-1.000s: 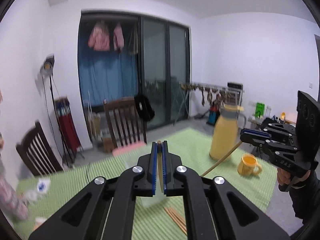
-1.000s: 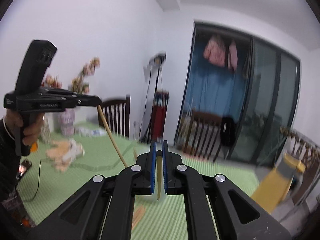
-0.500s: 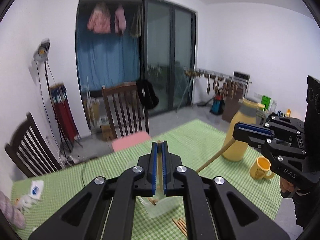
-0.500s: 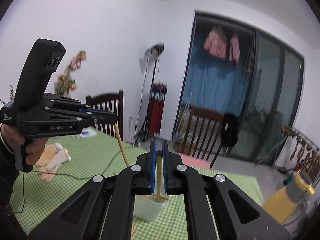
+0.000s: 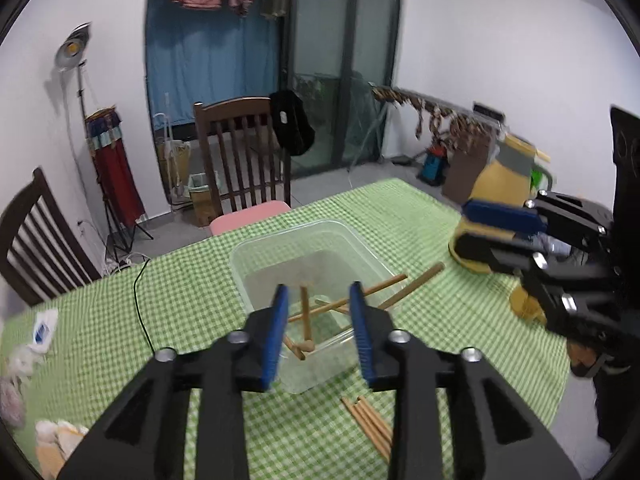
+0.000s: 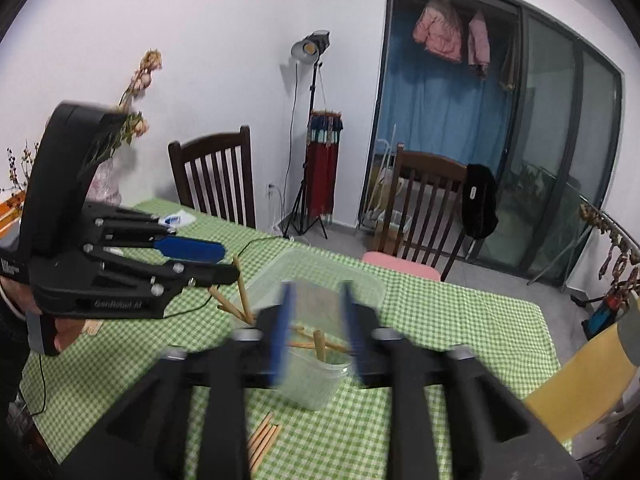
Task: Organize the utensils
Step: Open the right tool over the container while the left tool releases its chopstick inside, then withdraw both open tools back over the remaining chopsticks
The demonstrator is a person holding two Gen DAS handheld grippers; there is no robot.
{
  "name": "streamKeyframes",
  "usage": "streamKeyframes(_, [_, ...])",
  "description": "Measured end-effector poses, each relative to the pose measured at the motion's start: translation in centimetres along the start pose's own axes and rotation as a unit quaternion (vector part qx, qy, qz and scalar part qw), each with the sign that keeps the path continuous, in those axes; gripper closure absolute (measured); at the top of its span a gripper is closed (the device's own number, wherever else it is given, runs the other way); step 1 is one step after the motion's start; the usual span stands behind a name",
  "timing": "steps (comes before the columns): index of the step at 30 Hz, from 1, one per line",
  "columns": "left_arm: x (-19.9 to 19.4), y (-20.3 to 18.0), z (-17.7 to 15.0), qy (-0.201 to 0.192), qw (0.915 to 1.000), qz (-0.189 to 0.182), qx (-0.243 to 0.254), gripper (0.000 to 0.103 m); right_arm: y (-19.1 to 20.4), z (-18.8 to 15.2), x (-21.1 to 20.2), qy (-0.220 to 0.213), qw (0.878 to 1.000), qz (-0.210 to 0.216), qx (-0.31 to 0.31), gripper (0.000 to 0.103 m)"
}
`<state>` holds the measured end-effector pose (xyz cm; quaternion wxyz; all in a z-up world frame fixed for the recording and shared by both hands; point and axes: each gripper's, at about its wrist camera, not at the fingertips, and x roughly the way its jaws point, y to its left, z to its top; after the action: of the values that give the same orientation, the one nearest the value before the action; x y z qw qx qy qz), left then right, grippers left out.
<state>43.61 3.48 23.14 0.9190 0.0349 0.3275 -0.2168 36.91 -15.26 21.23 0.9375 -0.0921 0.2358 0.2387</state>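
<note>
A clear plastic container (image 5: 308,240) stands on the green checked tablecloth (image 5: 180,280); it also shows in the right wrist view (image 6: 320,272). Several wooden utensils (image 5: 344,300) lie crossed inside it, some leaning over its rim, and they show in the right wrist view too (image 6: 318,344). My left gripper (image 5: 318,328) is open and empty just above the container's near side. My right gripper (image 6: 316,328) is open and empty above the container. A few wooden chopsticks (image 5: 370,424) lie on the cloth in front of the container.
A yellow thermos jug (image 5: 496,200) and a yellow mug (image 5: 524,304) stand at the right, partly behind the right gripper. Wooden chairs (image 5: 244,152) stand at the far side. A black cable (image 5: 140,304) crosses the cloth. Gloves (image 5: 56,436) and tissues lie at the left.
Both grippers were shut on a wooden utensil each and held them high. They tilted down over the container and opened; the utensils now lie in the container.
</note>
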Motion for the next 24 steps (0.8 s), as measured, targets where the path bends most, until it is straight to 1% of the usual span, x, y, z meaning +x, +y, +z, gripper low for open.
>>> streamKeyframes(2, [-1.0,0.4,-0.7,-0.02,0.9995,0.004,-0.025,0.071,-0.1,0.1,-1.1,-0.017,1.0,-0.003,0.009,0.054])
streamKeyframes(4, [-3.1,0.4,-2.1,-0.055,0.9967,0.027,-0.053,0.067,-0.1,-0.2,-2.5,-0.031,0.999,-0.004,0.016,0.054])
streamKeyframes(5, [-4.0,0.3,-2.8,-0.067,0.9954,0.033,-0.061,0.063,-0.1,-0.5,-3.2,-0.036,0.999,-0.006,0.018,0.051])
streamKeyframes(6, [-5.3,0.2,-3.9,-0.087,0.9927,0.037,-0.075,0.06,0.0,-0.8,-4.0,-0.044,0.999,-0.006,0.019,0.05])
streamKeyframes(7, [-6.1,-0.1,-4.9,-0.098,0.9908,0.035,-0.086,0.055,0.0,-1.4,-4.9,-0.049,0.999,-0.008,0.018,0.048])
streamKeyframes(9, [-7.0,-0.6,-7.1,-0.099,0.9896,0.034,-0.098,0.054,0.2,-2.6,-6.2,-0.052,0.998,-0.009,0.017,0.048])
streamKeyframes(10, [-7.3,-1.1,-8.2,-0.097,0.9904,0.038,-0.091,0.053,0.5,-3.5,-7.1,-0.052,0.999,-0.009,0.015,0.048])
streamKeyframes(11, [-7.6,-1.6,-9.1,-0.096,0.991,0.045,-0.082,0.052,0.5,-4.1,-7.5,-0.051,0.999,-0.012,0.014,0.046])
streamKeyframes(12, [-8.1,-2.1,-10.4,-0.098,0.9904,0.063,-0.074,0.051,0.7,-4.7,-8.0,-0.05,0.999,-0.015,0.014,0.045])
streamKeyframes(14, [-9.0,-3.2,-12.5,-0.109,0.9882,0.088,-0.061,0.044,1.2,-6.2,-9.1,-0.049,0.999,-0.014,0.014,0.039])
streamKeyframes(19, [-11.0,-5.0,-16.9,-0.126,0.9835,0.112,-0.066,0.035,3.0,-10.1,-10.9,-0.046,0.998,-0.039,0.005,0.029])
streamKeyframes(20, [-11.4,-5.4,-18.0,-0.13,0.982,0.118,-0.07,0.034,3.2,-10.8,-11.1,-0.045,0.998,-0.04,0.007,0.026])
streamKeyframes(22, [-12.0,-5.8,-19.8,-0.13,0.9808,0.125,-0.075,0.033,3.6,-12.1,-11.4,-0.043,0.998,-0.041,0.013,0.025])
streamKeyframes(24, [-12.7,-6.5,-21.4,-0.126,0.9819,0.125,-0.067,0.033,3.9,-12.9,-11.4,-0.035,0.998,-0.048,0.017,0.023])
